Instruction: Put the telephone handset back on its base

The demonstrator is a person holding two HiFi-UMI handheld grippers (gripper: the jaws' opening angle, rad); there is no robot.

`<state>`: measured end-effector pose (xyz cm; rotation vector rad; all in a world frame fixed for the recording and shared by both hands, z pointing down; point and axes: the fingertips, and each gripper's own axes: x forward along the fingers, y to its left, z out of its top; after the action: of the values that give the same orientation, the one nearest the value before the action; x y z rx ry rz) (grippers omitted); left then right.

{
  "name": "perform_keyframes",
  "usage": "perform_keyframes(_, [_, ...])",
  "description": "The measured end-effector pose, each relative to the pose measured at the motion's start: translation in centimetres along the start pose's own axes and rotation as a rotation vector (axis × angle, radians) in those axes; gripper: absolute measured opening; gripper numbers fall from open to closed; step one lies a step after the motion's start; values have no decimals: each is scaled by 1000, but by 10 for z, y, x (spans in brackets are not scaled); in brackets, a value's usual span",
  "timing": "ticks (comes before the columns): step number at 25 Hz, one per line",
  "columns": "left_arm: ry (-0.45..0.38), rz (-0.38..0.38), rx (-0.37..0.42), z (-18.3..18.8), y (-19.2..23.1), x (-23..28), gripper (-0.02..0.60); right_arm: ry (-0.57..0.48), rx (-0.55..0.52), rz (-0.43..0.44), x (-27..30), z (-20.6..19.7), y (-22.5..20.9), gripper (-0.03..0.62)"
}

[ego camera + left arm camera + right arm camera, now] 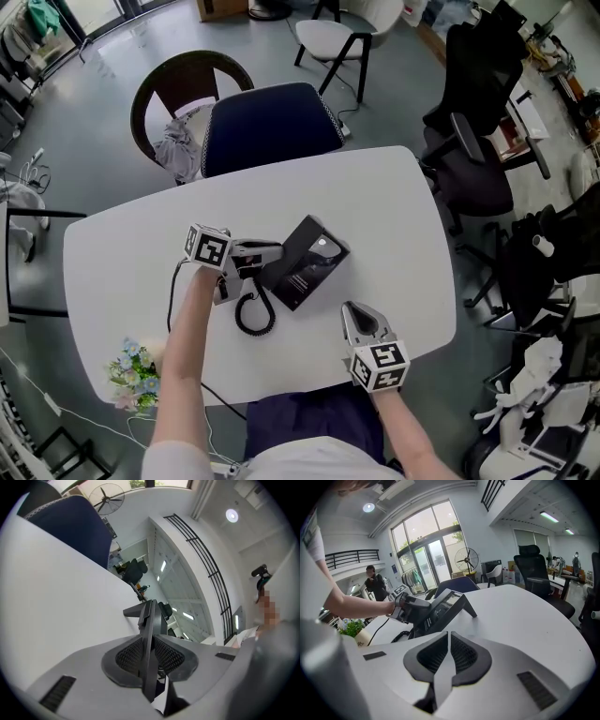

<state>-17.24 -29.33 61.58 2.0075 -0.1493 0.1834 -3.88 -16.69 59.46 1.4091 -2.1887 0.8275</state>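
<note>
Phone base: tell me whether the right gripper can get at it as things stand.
Probably yes. Only bare table lies between the right gripper and the phone base; the left gripper, holding the handset, is at the base's other side.

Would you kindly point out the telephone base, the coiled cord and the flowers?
telephone base [302, 270]: head view, its sloped black face
coiled cord [253, 329]: head view, bottom of its loop
flowers [137, 372]: head view, middle of the bunch
</note>
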Motion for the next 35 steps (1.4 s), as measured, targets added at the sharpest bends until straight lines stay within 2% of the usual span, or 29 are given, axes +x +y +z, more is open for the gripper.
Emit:
perform_keyframes(4, [-21, -5, -1, 1, 2, 0, 87, 3, -1, -5, -1, -3, -2, 43])
perform_keyframes(9, [-23, 35, 30, 1, 2, 2, 94, 2, -2, -3, -1, -3, -1, 43])
perform_keyframes(11, [-25, 77, 57, 1, 5, 1, 103, -2, -6, 0, 0, -1, 0, 43])
perform_keyframes(15, [-7, 208, 146, 0, 7, -5, 153, -13, -17, 13, -1, 5, 1, 43])
perform_keyframes(16, [-9, 234, 168, 0, 4, -6, 177, -16, -20, 16, -2, 5, 0, 43])
perform_keyframes(18, [-32, 282, 205, 1, -4, -11, 183, -22, -29, 25, -2, 7, 0, 43])
perform_keyframes(23, [-149, 424, 247, 3, -24, -28, 183, -46, -51, 63, -6, 17, 8, 43])
perform_keyframes(27, [-257, 543, 214, -9, -29, -47, 179, -60, -74, 95, -14, 23, 13, 43])
perform_keyframes(33, [-473, 608, 161, -39, -62, -68, 152, -68, -67, 107, -30, 22, 4, 43])
perform_keyframes(35, [-519, 634, 158, -50, -76, -70, 152, -75, -69, 115, -35, 23, 0, 43])
